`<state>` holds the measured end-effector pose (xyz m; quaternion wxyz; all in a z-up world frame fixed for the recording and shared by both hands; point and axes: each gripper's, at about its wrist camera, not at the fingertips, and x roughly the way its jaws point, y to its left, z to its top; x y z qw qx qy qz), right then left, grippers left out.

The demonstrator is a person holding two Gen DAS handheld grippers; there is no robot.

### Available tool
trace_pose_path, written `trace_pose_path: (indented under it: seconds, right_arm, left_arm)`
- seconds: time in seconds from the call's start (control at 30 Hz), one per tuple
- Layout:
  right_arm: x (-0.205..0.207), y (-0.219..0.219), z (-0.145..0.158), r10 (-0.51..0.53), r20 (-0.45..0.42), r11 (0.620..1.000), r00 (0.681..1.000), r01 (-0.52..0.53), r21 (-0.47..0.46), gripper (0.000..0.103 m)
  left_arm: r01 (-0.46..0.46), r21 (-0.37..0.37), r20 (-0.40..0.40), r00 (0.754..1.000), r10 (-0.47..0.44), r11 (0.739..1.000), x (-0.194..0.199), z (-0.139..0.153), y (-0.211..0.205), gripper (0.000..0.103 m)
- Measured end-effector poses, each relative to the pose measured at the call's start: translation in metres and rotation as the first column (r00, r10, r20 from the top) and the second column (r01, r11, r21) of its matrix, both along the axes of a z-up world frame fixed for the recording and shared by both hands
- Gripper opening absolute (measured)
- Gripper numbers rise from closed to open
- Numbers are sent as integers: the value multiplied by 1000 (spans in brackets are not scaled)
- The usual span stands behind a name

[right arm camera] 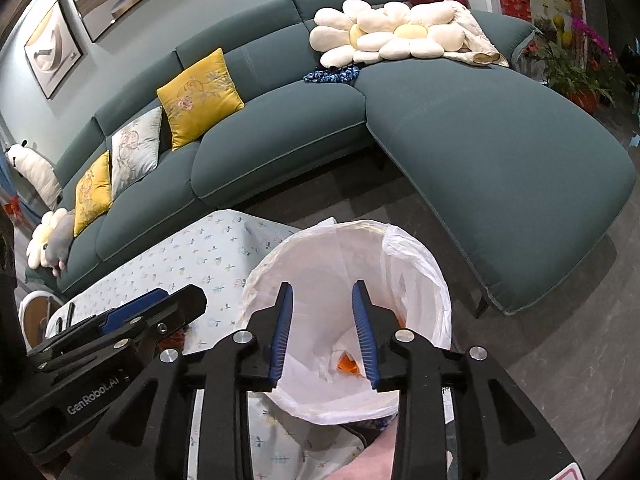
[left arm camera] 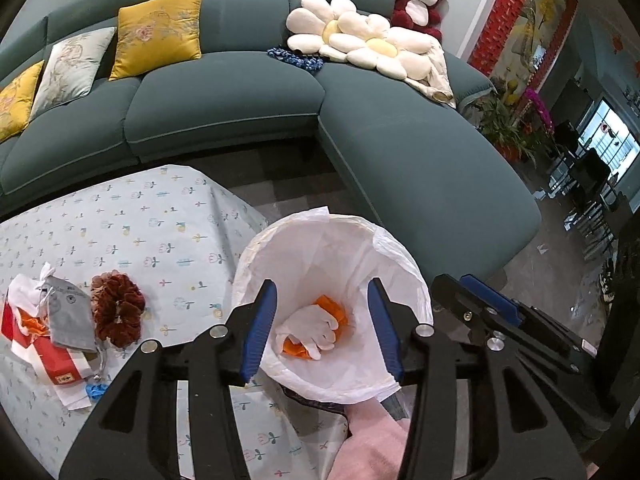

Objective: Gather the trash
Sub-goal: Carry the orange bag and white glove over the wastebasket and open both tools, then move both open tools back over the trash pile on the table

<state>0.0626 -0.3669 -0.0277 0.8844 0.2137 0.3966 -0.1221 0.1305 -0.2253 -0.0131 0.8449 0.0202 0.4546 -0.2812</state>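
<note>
Two pieces of trash already lie at the bottom of the bin liner (left arm camera: 332,264): a white crumpled glove or tissue (left arm camera: 310,330) on top of an orange wrapper (left arm camera: 334,308). The lined bin stands on the floor just off the worktop's (left arm camera: 132,220) right edge, and we hold both tools above its mouth. Our left gripper (left arm camera: 325,328) has its jaws spread with nothing between them, and our right gripper (right arm camera: 322,334) is likewise spread and empty.

More remains near the worktop's left edge: a red-and-white packet (left arm camera: 48,354) with orange scraps, a grey drawstring pouch (left arm camera: 68,312) lying on it, a rust-brown scrunchie (left arm camera: 118,306) touching the pouch, and a small blue scrap (left arm camera: 94,391) nearer us. We judge the job partly done; the pile on the worktop is what is left, though we cannot tell whether the pouch and scrunchie count as trash. Beyond stands a teal sofa (left arm camera: 224,112) with cushions.
</note>
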Motion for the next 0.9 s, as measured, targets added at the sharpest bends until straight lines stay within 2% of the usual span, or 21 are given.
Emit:
trace_pose_path:
  seconds: [0.43,0.5,0.63,0.73,0.9]
  right_arm:
    - [8,32,23,53,16,998,998,-52,-37,40]
    - [10,42,26,69,14,997,997,-69,-44,44]
    - [14,64,30,104,12,993,995,-103,-52,46]
    - [19,84,32,140,8,989,990,-139,-59,47]
    - [27,124,33,199,1,978,980,-198,-63,52]
  left_arm:
    - [-77,-27,7,997,78,997,4,11,44,48]
    - [-105,-28,7,994,105,994,6,12,57,51]
    - [-156,-37,-4,988,156,987,10,12,88,52]
    - [-218,-37,-5,976,218,975,12,10,119,63]
    - [-300,-35,-18,954,299,953,14,3,169,64]
